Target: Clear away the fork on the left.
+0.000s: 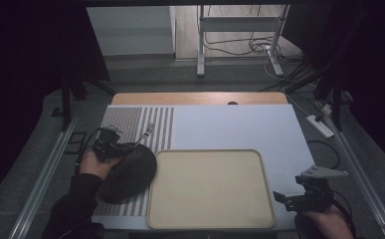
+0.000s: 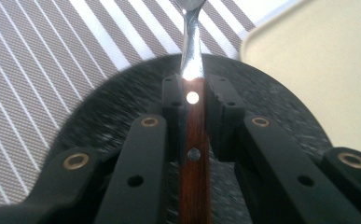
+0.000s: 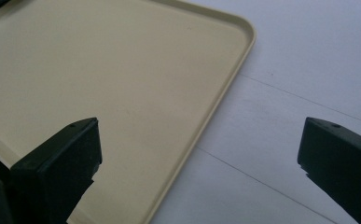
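Observation:
My left gripper (image 1: 130, 145) is shut on the wooden handle of a fork (image 2: 194, 154). The fork's metal neck runs on past the jaw tips, and its tines (image 1: 148, 130) stick out over the striped mat (image 1: 130, 119). A dark, speckled round plate (image 1: 133, 174) lies right under this gripper (image 2: 196, 100), on the mat beside the tray's left edge. Spread wide at the table's near right corner, my right gripper (image 1: 279, 196) is open with nothing between its jaws. In the right gripper view it (image 3: 199, 154) hangs over the right rim of the beige tray (image 3: 234, 79).
The beige tray (image 1: 210, 186) with nothing on it lies at the front middle on a white board (image 1: 240, 124). The striped mat (image 2: 38, 70) covers the left of the board. Behind the table are a metal stand (image 1: 240, 30) and floor cables.

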{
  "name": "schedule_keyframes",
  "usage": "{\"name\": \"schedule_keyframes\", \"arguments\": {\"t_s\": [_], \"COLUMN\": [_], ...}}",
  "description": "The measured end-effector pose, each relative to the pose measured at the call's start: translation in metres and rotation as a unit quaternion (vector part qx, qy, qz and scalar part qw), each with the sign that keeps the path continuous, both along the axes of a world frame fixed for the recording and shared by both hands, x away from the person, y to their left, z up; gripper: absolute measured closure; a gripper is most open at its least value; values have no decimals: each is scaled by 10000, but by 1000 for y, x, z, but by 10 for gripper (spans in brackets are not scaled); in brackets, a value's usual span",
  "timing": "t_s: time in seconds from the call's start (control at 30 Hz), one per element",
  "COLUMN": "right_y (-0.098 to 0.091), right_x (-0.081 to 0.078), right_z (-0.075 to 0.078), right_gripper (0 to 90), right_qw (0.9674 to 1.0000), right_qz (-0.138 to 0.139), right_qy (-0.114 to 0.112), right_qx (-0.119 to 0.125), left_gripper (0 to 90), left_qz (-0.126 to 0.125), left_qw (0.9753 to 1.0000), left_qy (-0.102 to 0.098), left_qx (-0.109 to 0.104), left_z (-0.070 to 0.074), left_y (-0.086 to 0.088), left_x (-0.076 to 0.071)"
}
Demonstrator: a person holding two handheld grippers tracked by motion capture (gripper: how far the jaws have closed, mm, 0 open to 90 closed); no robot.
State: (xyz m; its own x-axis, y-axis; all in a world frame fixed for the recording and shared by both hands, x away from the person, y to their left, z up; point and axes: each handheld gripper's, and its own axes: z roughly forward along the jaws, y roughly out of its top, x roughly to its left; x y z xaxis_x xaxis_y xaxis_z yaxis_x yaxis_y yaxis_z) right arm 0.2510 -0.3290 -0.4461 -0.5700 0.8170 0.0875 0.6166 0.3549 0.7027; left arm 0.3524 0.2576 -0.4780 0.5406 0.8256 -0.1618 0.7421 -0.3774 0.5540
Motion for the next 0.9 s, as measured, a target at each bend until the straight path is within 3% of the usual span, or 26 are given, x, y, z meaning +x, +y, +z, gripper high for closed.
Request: {"name": "schedule_keyframes", "arguments": {"t_s": [0.23,0.53,0.9], "right_y": [1,1,1], "right_x": [0,-1,0], "right_z": [0,0,0], "right_gripper": [1,1,1], "right_qw": [10000,10000,10000], "right_qz": [8,25,25], "right_qy": [-14,-26,-29], "right_qx": [-22,-31,-34], "left_gripper": [781,781,781], "left_qz": [73,138,312], "left_qw": [9999,9999,9994], "left_qy": [104,75,66], "left_qx": [-77,11,-115], "left_z": [-1,-1,1], "left_y": [-8,-24,-42], "left_x": [-18,-44,-69]}}
